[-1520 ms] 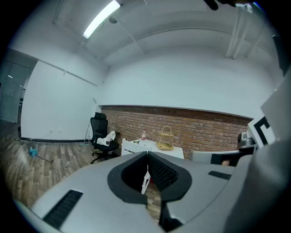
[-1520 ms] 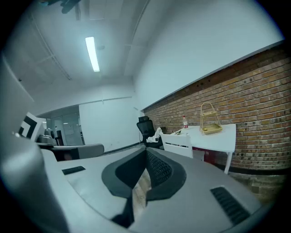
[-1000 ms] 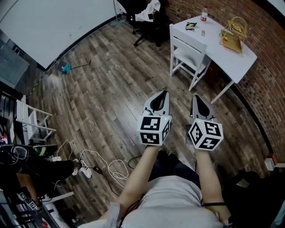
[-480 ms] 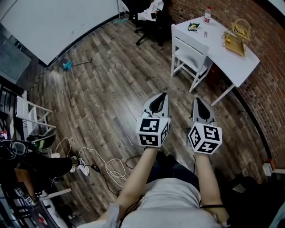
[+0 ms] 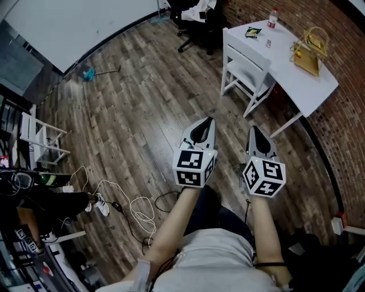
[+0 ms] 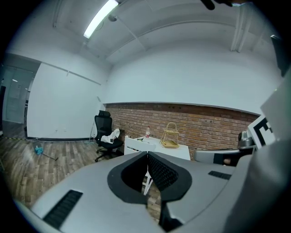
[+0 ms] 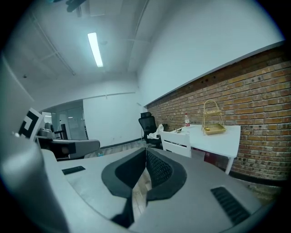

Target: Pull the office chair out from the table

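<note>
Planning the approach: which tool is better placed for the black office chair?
Left, marginally: the left tool lines up with the office chair; the white chair partly blocks the right tool.

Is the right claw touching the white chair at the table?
Apart. The head view shows a stretch of bare floor between the right claw and the white chair.

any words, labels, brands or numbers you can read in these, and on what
None can be read.
Bottle label, on the white table: too small to read.
Small packet print: too small to read.
Marker cubes: black-and-white square patterns only, no letters or numbers.
</note>
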The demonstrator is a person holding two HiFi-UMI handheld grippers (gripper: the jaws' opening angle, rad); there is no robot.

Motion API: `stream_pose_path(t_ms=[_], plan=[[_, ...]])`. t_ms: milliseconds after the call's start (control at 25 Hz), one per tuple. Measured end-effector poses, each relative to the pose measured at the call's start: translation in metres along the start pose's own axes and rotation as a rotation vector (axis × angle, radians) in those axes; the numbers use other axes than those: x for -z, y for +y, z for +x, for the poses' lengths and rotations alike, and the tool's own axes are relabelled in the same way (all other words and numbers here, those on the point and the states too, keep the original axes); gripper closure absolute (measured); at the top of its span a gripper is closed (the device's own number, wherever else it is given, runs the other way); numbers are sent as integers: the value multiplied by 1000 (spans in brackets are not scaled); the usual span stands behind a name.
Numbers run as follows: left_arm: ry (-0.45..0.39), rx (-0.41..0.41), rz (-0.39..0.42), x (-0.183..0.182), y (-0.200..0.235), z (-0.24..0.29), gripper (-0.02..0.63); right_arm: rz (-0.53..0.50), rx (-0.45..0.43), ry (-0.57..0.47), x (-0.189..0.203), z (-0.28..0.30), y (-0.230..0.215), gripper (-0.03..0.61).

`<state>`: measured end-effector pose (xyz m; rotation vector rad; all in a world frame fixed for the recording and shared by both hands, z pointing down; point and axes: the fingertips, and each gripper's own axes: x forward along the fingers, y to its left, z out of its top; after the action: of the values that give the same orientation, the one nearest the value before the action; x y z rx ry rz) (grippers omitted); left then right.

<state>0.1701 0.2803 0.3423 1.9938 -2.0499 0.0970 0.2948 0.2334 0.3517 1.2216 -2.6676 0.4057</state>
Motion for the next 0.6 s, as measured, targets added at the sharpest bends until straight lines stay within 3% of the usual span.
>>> stream_pose_path(t_ms=[320,600], plan=[[17,-11,-8,3,23,29,598,2,-22,29,2,43,-2,563],[30,1,-32,-6,81,86,598,10,4,36,-10,119,-2,563]])
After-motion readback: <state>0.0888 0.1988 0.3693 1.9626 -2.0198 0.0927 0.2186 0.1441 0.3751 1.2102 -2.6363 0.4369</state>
